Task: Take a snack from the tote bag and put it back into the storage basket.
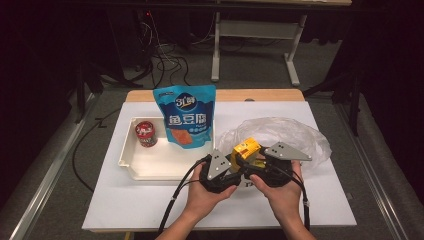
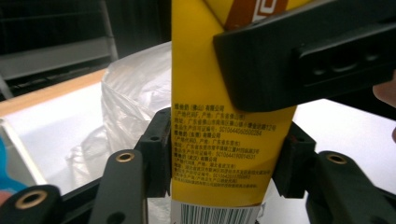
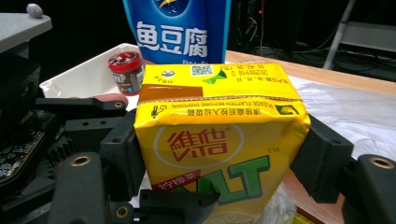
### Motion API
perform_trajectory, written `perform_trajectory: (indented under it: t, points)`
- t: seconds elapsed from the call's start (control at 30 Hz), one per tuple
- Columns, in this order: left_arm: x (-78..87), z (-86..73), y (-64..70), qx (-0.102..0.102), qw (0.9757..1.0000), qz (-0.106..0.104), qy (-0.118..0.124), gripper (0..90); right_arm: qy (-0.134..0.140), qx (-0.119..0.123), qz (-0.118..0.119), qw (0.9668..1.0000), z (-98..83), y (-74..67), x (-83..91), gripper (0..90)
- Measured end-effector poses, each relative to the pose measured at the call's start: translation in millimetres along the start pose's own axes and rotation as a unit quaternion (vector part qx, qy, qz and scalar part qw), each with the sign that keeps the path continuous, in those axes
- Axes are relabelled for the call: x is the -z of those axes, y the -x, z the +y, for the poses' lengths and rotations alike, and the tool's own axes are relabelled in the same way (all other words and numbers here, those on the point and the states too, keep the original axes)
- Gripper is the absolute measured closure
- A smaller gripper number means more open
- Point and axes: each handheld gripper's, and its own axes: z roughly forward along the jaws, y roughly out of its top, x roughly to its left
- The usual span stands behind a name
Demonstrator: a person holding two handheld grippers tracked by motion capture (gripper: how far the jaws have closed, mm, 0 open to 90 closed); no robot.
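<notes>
Yellow drink carton [image 3: 219, 140] between both grippers' pads [image 3: 122, 154]

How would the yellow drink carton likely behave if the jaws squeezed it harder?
The yellow drink carton looks like a folded paper box, so its walls would probably dent. Its flat faces should resist rolling. The glossy print suggests it may slip somewhat between the black jaws.

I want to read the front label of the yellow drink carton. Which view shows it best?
The right gripper view: the yellow drink carton faces the camera with its logo and top flap. The left gripper view shows a narrow side with small print and barcode; the high view shows it small between both grippers.
</notes>
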Motion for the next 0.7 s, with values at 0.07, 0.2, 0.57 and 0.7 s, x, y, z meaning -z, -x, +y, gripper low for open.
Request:
perform_trajectory:
  t: [0.07, 0.2, 0.57, 0.7]
  points:
    - [1.4, -1.0, -1.4, 0.007, 1.0000, -0.005, 0.000, 50.6, 0.000, -0.001, 0.008, 1.0000, -0.3, 0.3, -0.6, 28.2]
    - [3.5, -1.8, -6.8, 0.018, 0.9997, -0.014, 0.001, 51.1, 0.003, -0.011, 0.021, 0.9997, -0.9, 0.5, -0.6, 27.0]
    - [19.4, -0.9, -30.7, 0.035, 0.9994, -0.005, 0.003, 51.4, 0.025, -0.013, 0.042, 0.9987, 1.1, 3.2, 15.5, 22.9]
    - [27.0, -0.5, -37.5, 0.039, 0.9992, -0.002, 0.006, 51.5, 0.032, -0.014, 0.046, 0.9983, 0.1, 6.4, 22.9, 28.1]
